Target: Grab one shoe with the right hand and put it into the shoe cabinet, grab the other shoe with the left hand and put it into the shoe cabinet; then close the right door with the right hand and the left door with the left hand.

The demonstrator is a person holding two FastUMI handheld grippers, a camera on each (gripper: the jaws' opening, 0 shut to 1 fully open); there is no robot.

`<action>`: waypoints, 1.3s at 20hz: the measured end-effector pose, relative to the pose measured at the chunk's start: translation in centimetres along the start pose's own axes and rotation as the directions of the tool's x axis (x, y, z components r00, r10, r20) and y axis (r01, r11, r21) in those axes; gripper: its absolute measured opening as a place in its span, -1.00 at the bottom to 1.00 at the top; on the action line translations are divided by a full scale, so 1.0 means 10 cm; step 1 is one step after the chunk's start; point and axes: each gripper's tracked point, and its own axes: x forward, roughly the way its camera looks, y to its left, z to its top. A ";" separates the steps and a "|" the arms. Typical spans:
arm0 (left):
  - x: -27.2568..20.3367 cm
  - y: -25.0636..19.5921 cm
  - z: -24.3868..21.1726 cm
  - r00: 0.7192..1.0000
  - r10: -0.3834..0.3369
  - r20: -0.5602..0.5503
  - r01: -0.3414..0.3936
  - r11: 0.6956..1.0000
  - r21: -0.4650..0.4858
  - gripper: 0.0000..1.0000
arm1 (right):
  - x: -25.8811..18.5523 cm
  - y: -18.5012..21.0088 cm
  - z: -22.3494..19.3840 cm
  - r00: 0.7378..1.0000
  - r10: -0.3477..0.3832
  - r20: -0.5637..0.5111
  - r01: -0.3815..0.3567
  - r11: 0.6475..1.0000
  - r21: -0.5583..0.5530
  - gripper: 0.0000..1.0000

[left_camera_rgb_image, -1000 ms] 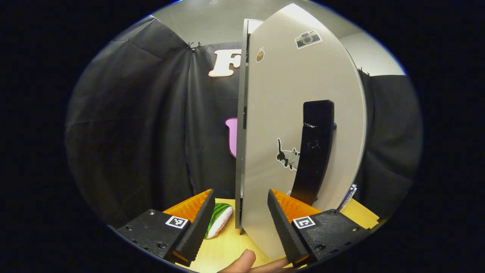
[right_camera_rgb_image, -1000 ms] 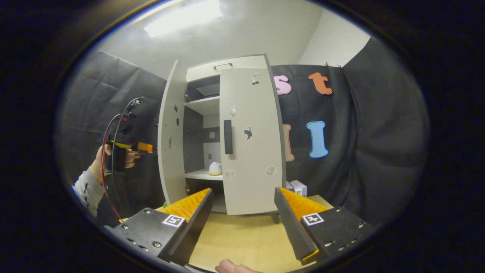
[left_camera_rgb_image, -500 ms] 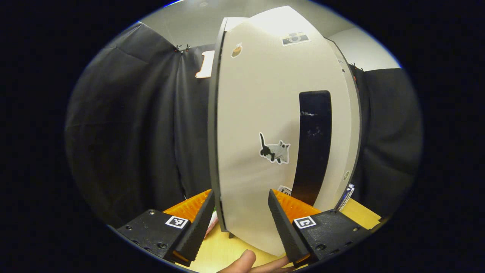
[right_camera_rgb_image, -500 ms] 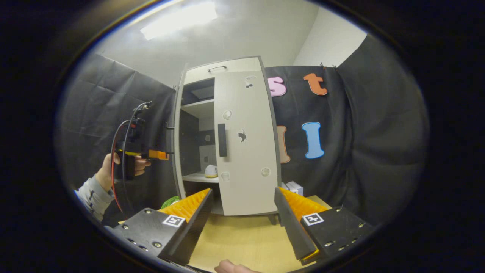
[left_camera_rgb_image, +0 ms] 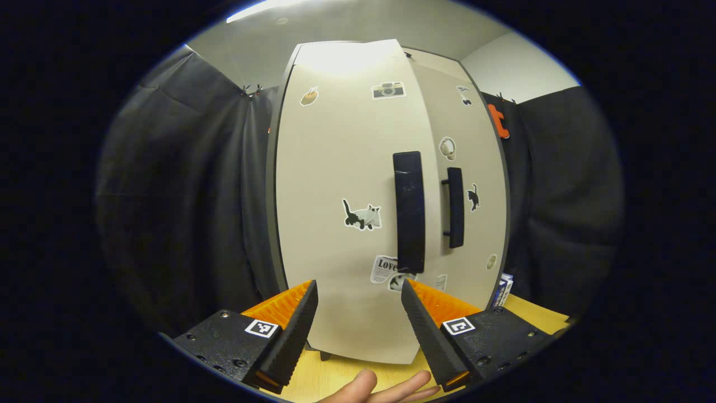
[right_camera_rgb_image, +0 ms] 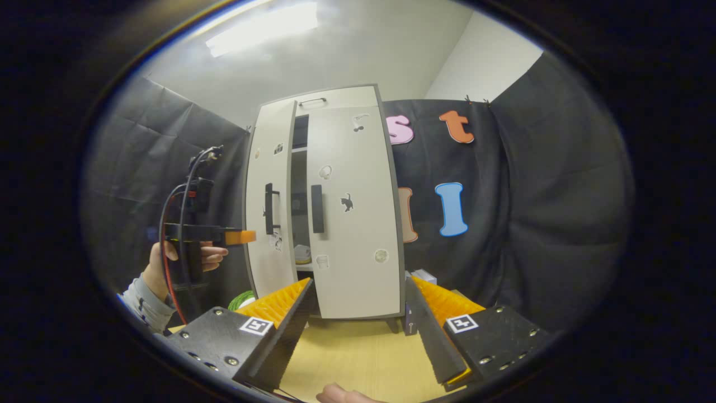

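Observation:
The pale shoe cabinet (right_camera_rgb_image: 335,103) stands on the wooden table (right_camera_rgb_image: 358,358). Its right door (right_camera_rgb_image: 358,235) is shut. Its left door (right_camera_rgb_image: 274,168) is ajar by a narrow gap, through which a light shoe (right_camera_rgb_image: 302,254) shows on a shelf. In the left gripper view the left door (left_camera_rgb_image: 335,184) with its black handle (left_camera_rgb_image: 409,210) sits right in front of my open left gripper (left_camera_rgb_image: 358,330). A hand holds that left gripper (right_camera_rgb_image: 243,237) at the door's outer face. My right gripper (right_camera_rgb_image: 358,330) is open and empty, back from the cabinet.
A green-and-white object (right_camera_rgb_image: 241,299) lies on the table left of the cabinet. Small boxes (right_camera_rgb_image: 425,276) stand at its right side, seen also as boxes (left_camera_rgb_image: 506,285) in the left gripper view. Black cloth walls close in all round.
The left door has swung from wide open to nearly shut, with my left gripper following its outer face. The right gripper has hardly moved.

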 end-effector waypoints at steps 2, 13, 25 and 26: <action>-0.18 -0.01 0.03 1.000 -0.005 0.020 0.005 1.000 0.011 0.82 | 0.04 -0.01 -0.02 1.000 -0.006 -0.005 0.006 1.000 0.008 0.90; -1.24 -0.13 -0.09 0.997 -0.060 0.057 0.061 0.998 -0.009 0.84 | 0.04 0.06 0.04 1.000 -0.005 0.000 0.005 0.999 0.047 0.90; -2.04 0.12 -0.29 0.997 0.050 0.067 -0.045 0.996 -0.080 0.83 | -0.05 0.28 0.15 1.000 -0.010 0.017 0.010 1.000 0.017 0.90; -2.07 0.15 -0.29 0.995 0.067 0.079 -0.059 0.994 -0.097 0.84 | -0.05 0.30 0.14 1.000 -0.014 0.014 0.014 1.000 0.010 0.93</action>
